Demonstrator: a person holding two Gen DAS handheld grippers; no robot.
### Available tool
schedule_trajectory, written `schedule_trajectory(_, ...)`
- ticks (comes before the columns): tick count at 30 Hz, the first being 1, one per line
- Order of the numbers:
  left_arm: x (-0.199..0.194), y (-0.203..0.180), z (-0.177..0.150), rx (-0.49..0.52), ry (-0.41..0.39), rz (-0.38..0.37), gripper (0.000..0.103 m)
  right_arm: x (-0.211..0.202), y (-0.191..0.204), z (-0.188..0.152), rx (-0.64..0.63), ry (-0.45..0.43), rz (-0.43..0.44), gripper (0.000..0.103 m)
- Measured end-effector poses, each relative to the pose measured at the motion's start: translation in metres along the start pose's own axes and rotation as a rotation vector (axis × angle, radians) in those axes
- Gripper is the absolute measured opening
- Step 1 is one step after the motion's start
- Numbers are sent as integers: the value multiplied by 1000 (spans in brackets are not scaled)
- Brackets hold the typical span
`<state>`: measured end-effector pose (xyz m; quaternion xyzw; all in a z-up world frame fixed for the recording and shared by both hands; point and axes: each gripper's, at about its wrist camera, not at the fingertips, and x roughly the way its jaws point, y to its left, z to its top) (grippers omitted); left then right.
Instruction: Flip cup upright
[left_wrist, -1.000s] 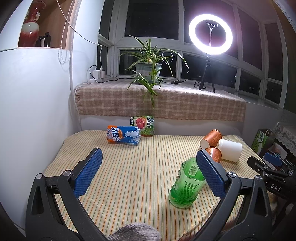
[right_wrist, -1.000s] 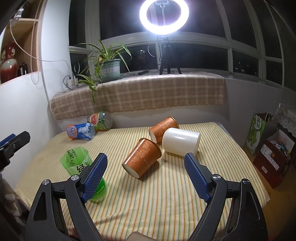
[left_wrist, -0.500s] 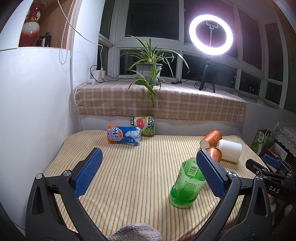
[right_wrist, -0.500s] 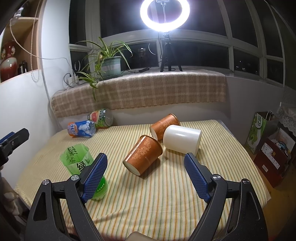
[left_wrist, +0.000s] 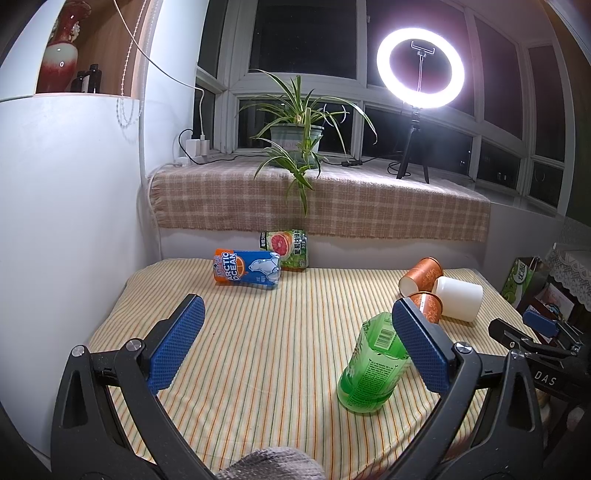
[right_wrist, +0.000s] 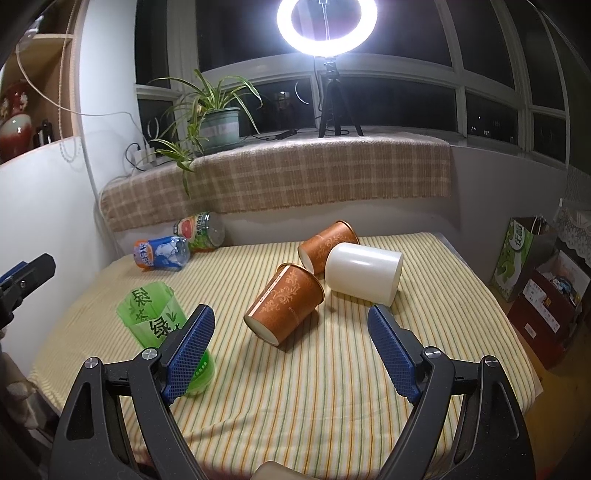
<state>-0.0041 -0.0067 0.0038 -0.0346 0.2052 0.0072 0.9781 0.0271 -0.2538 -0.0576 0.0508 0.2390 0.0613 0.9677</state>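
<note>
Right fingers: the right gripper (right_wrist: 291, 354) has its blue pads spread wide with nothing between them, above the striped tablecloth (right_wrist: 332, 406).
Left fingers: the left gripper (left_wrist: 295, 347) is likewise wide apart and empty; its right pad overlaps the green bottle-cup (left_wrist: 373, 365) in the left wrist view, but I cannot tell whether they touch.
Nearest cup: a brown patterned paper cup (right_wrist: 286, 304) lies on its side straight ahead of the right gripper at 12 o'clock, its white base toward the camera and its rim toward the far end of the table.
Neighbours: a second brown cup (right_wrist: 327, 243) lies at its 1 o'clock, and a white cup (right_wrist: 364, 273), also on its side, lies at its 2 o'clock, very close to both; contact is unclear.
Outer items: two toppled drink bottles (right_wrist: 162, 253) rest at 10 o'clock near the wall.
Step in hand: judged as the approach, with no cup grasped yet and all three still lying down.
Next move calls for: probably bringing the right gripper forward and down so the pads straddle the near brown cup across its side wall, closing gently so the paper does not crush, then lifting and rotating it until the white base faces down.
Caution: the white cup lies tight alongside, so the right-hand pad has little room.
</note>
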Motion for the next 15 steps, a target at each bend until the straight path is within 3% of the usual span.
schedule_trajectory(15,2,-2,-1,1,-1,-2,103,2,1,-1,2,9,6,85)
